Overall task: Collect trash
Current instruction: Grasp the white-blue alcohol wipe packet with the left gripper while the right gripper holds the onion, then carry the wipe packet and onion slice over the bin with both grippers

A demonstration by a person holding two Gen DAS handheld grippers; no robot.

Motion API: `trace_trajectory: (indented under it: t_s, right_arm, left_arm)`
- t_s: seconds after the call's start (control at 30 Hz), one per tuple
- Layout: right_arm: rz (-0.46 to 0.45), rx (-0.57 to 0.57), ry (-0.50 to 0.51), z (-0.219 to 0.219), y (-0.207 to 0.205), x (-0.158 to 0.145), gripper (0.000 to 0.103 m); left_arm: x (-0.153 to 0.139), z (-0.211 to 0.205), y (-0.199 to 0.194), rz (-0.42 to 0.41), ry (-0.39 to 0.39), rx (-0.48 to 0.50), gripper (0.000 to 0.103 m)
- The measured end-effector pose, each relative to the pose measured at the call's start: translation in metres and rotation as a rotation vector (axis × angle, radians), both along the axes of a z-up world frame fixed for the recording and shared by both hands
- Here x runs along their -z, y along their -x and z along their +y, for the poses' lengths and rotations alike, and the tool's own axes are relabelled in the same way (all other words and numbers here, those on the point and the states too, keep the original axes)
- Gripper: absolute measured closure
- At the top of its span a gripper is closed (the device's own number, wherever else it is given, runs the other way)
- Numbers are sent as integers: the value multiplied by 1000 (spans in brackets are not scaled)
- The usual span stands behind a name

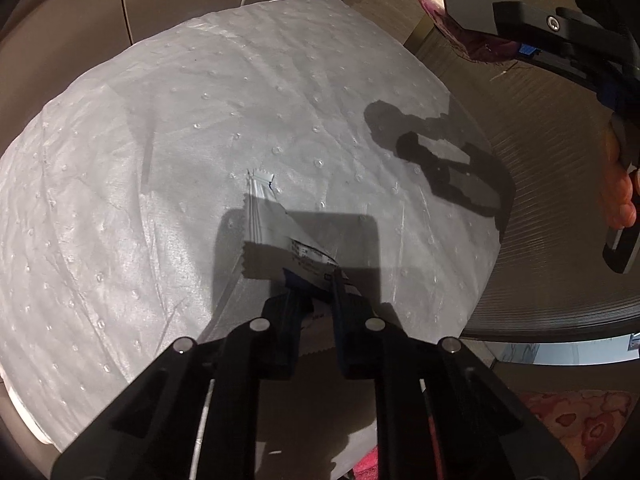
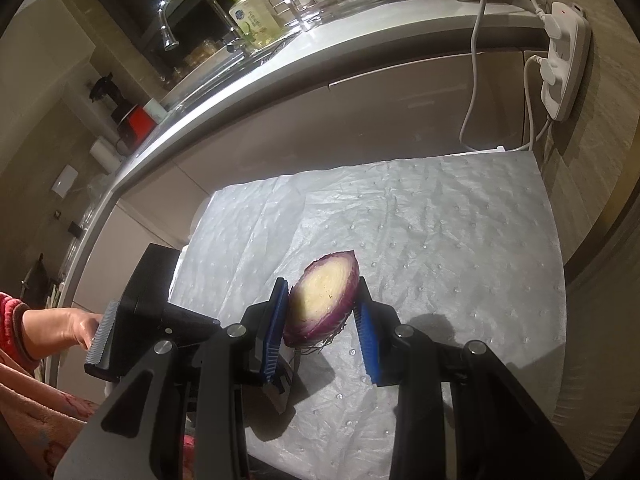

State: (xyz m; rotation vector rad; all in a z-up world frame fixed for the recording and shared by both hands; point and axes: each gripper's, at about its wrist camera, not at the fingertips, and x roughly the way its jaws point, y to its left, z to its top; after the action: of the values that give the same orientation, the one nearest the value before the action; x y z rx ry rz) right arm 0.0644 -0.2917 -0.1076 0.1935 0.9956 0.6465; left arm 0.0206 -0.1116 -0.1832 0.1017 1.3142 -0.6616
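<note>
Centrally on the mat [image 1: 120, 184], wrapper [image 1: 272, 232] well inside its edges

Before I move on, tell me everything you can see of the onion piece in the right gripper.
The onion piece is a cut chunk of red onion: purple outer layers, a pale yellowish cut face toward the right wrist camera, a pointed top end and thin roots hanging below. It looks moist and firm. The right gripper holds it in the air above the grey dimpled mat, blue-padded jaws pressing its two sides. Nothing else touches it.
</note>
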Motion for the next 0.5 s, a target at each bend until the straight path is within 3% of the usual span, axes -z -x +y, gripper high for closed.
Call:
trace_trajectory:
  t_s: [0.13, 0.33, 0.5]
  right_arm:
    - [3, -11, 8, 4, 1, 0, 70]
    - [-3, -34, 12, 12, 2, -4, 69]
    - [-19, -81, 17, 30, 4, -16, 69]
  left_arm:
    - [-10, 4, 5, 16, 55, -38, 96]
    - [-36, 11, 3, -26, 112, -80, 96]
    - [-64, 41, 4, -69, 145, -195, 96]
